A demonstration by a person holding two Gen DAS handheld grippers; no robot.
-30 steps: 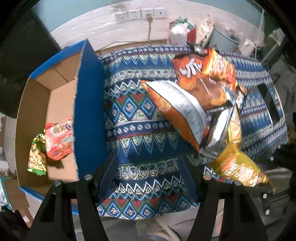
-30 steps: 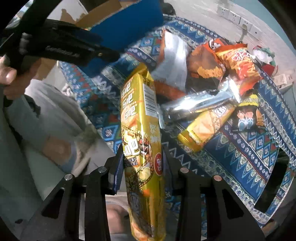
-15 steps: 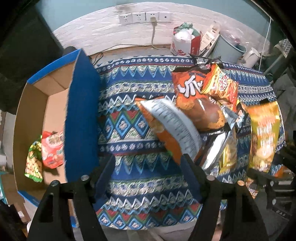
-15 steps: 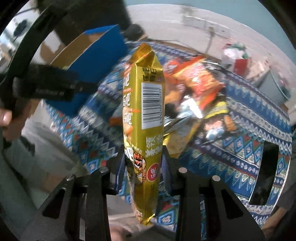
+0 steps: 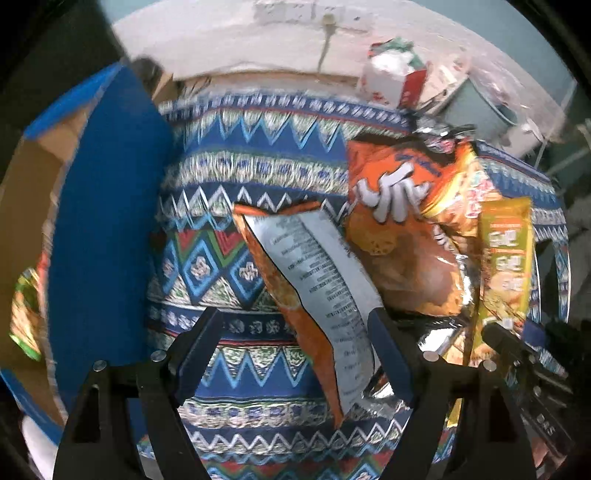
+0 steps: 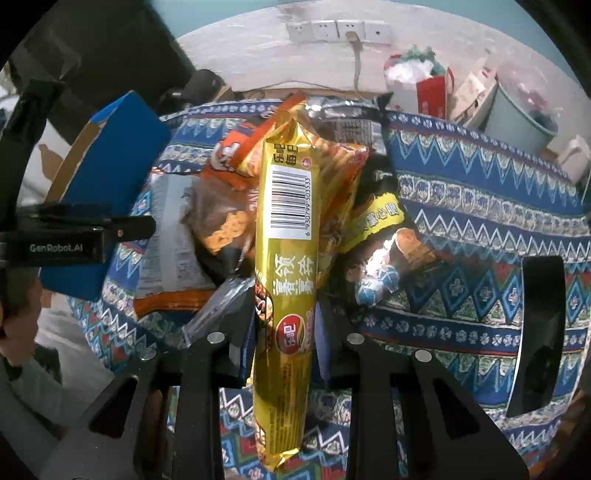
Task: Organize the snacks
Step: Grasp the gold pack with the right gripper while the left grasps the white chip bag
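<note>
Right of the blue box (image 6: pixel 110 192), the right gripper (image 6: pixel 284 325) clamps a gold snack pack (image 6: pixel 286 266) upright for boxing, while the left gripper (image 5: pixel 295 354) gapes wide.

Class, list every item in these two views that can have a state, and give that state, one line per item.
right gripper: shut on the gold snack packet
gold snack packet: sealed, held upright above the pile
left gripper: open, holding nothing
orange-and-silver bag: sealed, lying back side up
cardboard box: open, snacks inside
wall socket: plug inserted
</note>
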